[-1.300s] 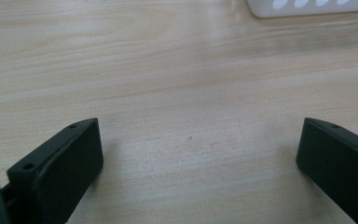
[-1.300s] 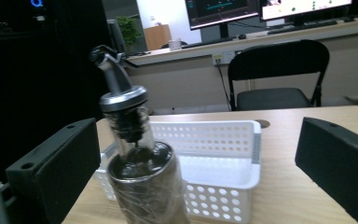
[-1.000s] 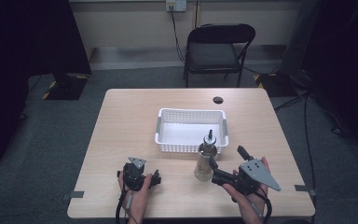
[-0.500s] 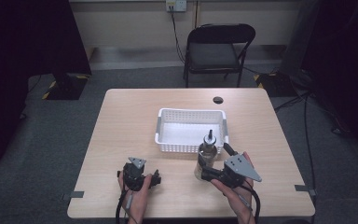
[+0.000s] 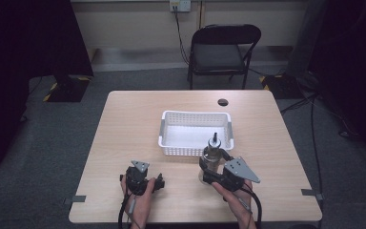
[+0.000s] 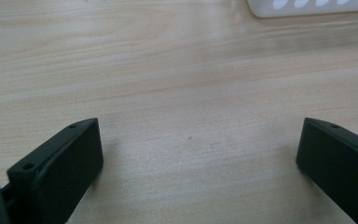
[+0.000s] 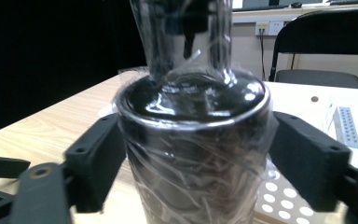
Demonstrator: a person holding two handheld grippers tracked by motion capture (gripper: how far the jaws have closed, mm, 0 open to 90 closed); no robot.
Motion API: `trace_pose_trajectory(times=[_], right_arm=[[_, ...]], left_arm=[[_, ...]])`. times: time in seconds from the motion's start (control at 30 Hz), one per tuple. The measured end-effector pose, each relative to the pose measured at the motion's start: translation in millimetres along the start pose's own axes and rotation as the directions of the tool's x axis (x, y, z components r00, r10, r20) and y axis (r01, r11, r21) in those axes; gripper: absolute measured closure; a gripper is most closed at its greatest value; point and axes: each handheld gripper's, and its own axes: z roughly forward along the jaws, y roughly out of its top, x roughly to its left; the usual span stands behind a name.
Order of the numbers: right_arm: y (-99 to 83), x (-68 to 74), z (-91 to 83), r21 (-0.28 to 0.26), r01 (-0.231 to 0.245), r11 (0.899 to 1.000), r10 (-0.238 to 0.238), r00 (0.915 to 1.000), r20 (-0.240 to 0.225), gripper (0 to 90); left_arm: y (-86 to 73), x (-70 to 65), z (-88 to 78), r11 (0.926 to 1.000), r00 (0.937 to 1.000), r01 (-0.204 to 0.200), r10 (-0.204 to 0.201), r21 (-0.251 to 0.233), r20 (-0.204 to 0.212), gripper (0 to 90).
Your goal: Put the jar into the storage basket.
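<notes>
A dark pump bottle (image 5: 213, 150) wrapped in clear film stands upright on the wooden table (image 5: 133, 124), just in front of the white basket (image 5: 195, 114). My right gripper (image 5: 212, 163) reaches it from the near side. Its jaws have just been closing, and in the right gripper view both pads press on the sides of the bottle (image 7: 191, 107). My left gripper (image 5: 160, 181) rests on the table at the near left, pointing right. In the left gripper view it is open (image 6: 198, 154), with bare wood between the jaws.
The basket (image 7: 279, 196) is empty and lies mid-table, its corner (image 6: 307, 7) just beyond the left jaws. A small black disc (image 5: 223, 102) sits near the table's far edge. A black folding chair (image 5: 224, 47) stands behind the table.
My right gripper moved left and down to the bottle, and its jaws closed from wide open onto the bottle's body. The left gripper stayed put.
</notes>
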Motion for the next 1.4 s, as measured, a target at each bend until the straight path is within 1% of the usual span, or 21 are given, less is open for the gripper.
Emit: trace_pose_trajectory(times=[0.03, 0.1, 0.17, 0.27, 0.4, 0.67, 0.8, 0.93, 1.2, 1.33, 1.4], right_arm=[[-0.7, -0.1, 0.4, 0.001, -0.004, 1.000, 0.004, 1.0000, -0.002, 25.0], [-1.3, -1.4, 0.6, 0.005, -0.028, 1.000, 0.028, 0.9992, -0.027, 29.4], [-1.3, -1.1, 0.6, 0.007, -0.020, 1.000, 0.020, 0.9994, -0.027, 30.5], [-0.4, -1.9, 0.3, 0.014, -0.012, 1.000, 0.012, 0.9993, -0.036, 31.0], [0.6, -1.8, 0.1, 0.022, 0.001, 1.000, 0.000, 0.9994, -0.035, 31.5], [4.8, -1.8, -0.3, 0.054, 0.005, 0.999, -0.003, 0.9993, -0.037, 32.1], [5.3, -3.0, -0.9, 0.057, 0.012, 0.998, -0.009, 0.9986, -0.053, 32.1], [6.3, -2.3, -1.3, 0.067, 0.016, 0.998, -0.013, 0.9987, -0.049, 32.3], [9.6, -4.5, -3.1, 0.086, 0.003, 0.996, 0.000, 0.9991, -0.042, 32.5], [12.6, -5.6, -4.6, 0.090, 0.002, 0.996, 0.001, 0.9992, -0.040, 32.6], [15.0, -6.0, -5.2, 0.089, -0.006, 0.996, 0.010, 0.9990, -0.043, 32.6]], left_arm=[[0.0, 0.0, 0.0, 1.0000, 1.0000, 0.000, 0.000, 0.000, 0.000, 0.0], [0.0, 0.0, 0.0, 1.0000, 1.0000, 0.000, 0.000, 0.000, 0.000, 0.0], [0.0, 0.0, 0.0, 1.0000, 1.0000, 0.000, 0.000, 0.000, 0.000, 0.0], [0.0, 0.0, 0.0, 1.0000, 1.0000, 0.000, 0.000, 0.000, 0.000, 0.0], [0.0, 0.0, 0.0, 1.0000, 1.0000, 0.000, 0.000, 0.000, 0.000, 0.0], [0.0, 0.0, 0.0, 1.0000, 1.0000, 0.000, 0.000, 0.000, 0.000, 0.0], [0.0, 0.0, 0.0, 1.0000, 1.0000, 0.000, 0.000, 0.000, 0.000, 0.0], [0.0, 0.0, 0.0, 1.0000, 1.0000, 0.000, 0.000, 0.000, 0.000, 0.0], [0.0, 0.0, 0.0, 1.0000, 1.0000, 0.000, 0.000, 0.000, 0.000, 0.0], [0.0, 0.0, 0.0, 1.0000, 1.0000, 0.000, 0.000, 0.000, 0.000, 0.0], [0.0, 0.0, 0.0, 1.0000, 1.0000, 0.000, 0.000, 0.000, 0.000, 0.0]])
